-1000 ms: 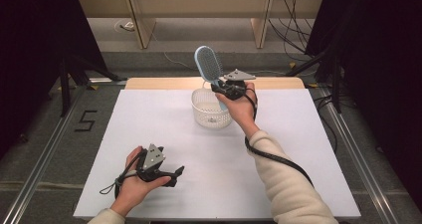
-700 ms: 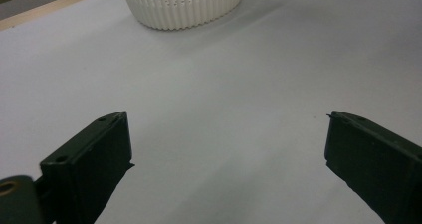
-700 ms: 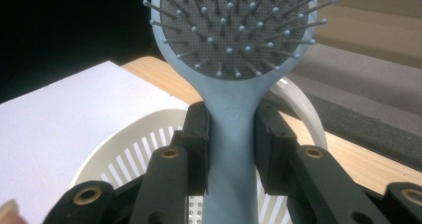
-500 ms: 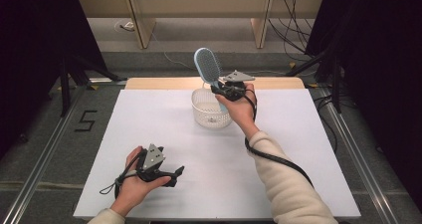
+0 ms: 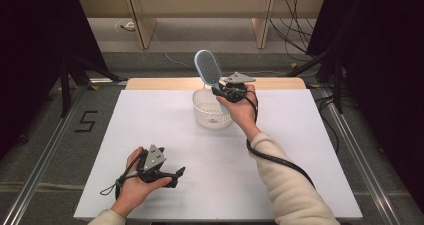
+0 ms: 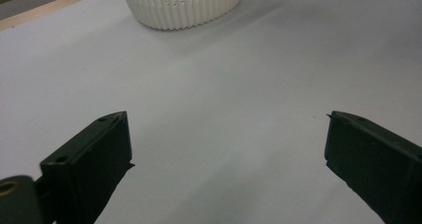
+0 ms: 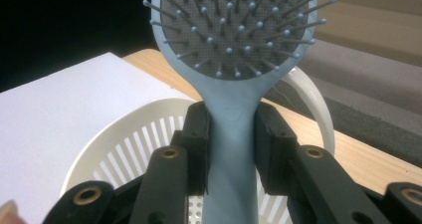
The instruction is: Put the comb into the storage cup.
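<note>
Just above the centre of the high view, the right gripper [image 5: 220, 91] holds a pale blue plastic paddle hairbrush [image 5: 208, 69] by its handle, directly over a round white slotted plastic basket [image 5: 207, 112] that stands on the white table top [image 5: 310, 150]. The brush rises at a slant toward the upper left of the frame, its oval head clear above the basket's rim.

In the right gripper view, the two black jaws press on either side of the hairbrush [image 7: 234, 119] handle at lower centre, and the grey bristle pad with ball-tipped pins fills the top of the frame, facing the camera. The basket [image 7: 119, 149] lies behind and below the jaws, its slotted wall and curved rim showing on both sides of the handle.

At the lower left of the high view, the left gripper [image 5: 172, 177] rests on the table in the person's hand, well apart from the basket. In the left gripper view its jaws stand wide apart with bare white surface between them, and the ribbed basket [image 6: 181, 5] sits at the top edge of the frame.
</note>
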`<state>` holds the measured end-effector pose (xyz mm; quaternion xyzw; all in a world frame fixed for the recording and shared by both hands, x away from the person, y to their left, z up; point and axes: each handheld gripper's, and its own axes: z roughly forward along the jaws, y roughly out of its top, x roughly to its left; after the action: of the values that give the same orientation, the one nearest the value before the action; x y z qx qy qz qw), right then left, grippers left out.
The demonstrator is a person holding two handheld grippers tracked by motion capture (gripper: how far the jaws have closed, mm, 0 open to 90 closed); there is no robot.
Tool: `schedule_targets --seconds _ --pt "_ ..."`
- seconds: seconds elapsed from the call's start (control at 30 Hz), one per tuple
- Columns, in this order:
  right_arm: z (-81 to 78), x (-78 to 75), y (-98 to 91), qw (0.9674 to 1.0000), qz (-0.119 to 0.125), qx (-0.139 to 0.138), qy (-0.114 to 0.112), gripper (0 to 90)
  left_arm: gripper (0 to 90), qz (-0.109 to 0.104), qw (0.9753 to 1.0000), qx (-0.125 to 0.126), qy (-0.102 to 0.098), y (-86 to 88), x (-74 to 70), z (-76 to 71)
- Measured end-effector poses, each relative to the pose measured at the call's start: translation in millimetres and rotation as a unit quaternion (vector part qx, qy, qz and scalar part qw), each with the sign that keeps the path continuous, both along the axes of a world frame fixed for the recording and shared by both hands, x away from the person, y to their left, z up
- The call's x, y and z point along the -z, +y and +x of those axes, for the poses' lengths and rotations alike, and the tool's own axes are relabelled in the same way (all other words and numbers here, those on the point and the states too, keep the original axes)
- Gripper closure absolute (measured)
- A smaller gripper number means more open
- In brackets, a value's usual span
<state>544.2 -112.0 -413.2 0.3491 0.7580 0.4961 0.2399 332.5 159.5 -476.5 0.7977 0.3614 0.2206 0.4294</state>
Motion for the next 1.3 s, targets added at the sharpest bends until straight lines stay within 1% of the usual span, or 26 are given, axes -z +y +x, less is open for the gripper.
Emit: schedule_targets --seconds 0.37,0.63,0.7,0.77,0.83,0.87,0.9,1.0,1.03,1.3 --pt "-1.0 0.8 0.0 0.9999 -0.011 -0.006 -0.007 70.4 4.0 -0.001 1.0 0.001 0.0 -0.3 0.2 0.1" --pt "-1.9 1.4 -0.1 0.9998 -0.018 -0.011 -0.006 70.2 4.0 -0.001 1.0 0.0 0.0 -0.6 0.2 0.0" --pt "-1.9 2.0 -0.5 0.9997 -0.018 -0.016 -0.004 69.9 4.0 -0.001 1.0 0.0 0.0 -0.6 0.4 -0.1" --pt "-2.9 2.9 -1.1 0.9996 -0.02 -0.02 0.001 67.2 4.0 -0.001 1.0 0.0 0.0 -0.4 0.2 0.0" --pt "-4.3 3.8 -1.6 0.9994 -0.024 -0.024 0.007 62.3 4.0 -0.001 1.0 0.0 0.0 -0.5 0.5 0.0" --pt "-5.2 3.7 -1.6 0.9991 -0.026 -0.027 0.017 59.1 4.0 -0.001 1.0 0.0 0.001 -0.4 0.4 0.0" --pt "-6.6 3.5 -1.2 0.9982 -0.037 -0.034 0.031 56.4 4.0 0.0 1.0 0.0 0.001 -0.4 0.5 0.1" --pt "-13.2 2.0 -0.9 0.9968 -0.053 -0.047 0.037 53.7 4.0 0.0 1.0 0.0 0.001 -1.1 0.6 0.1" --pt "-14.5 1.2 -1.9 0.9966 -0.054 -0.049 0.038 53.1 4.0 0.001 1.0 0.001 0.002 -1.3 0.5 0.0" --pt "-16.4 -2.3 -13.6 0.9971 -0.049 -0.042 0.04 47.8 4.0 -0.001 1.0 0.001 0.003 -2.0 0.9 0.0"
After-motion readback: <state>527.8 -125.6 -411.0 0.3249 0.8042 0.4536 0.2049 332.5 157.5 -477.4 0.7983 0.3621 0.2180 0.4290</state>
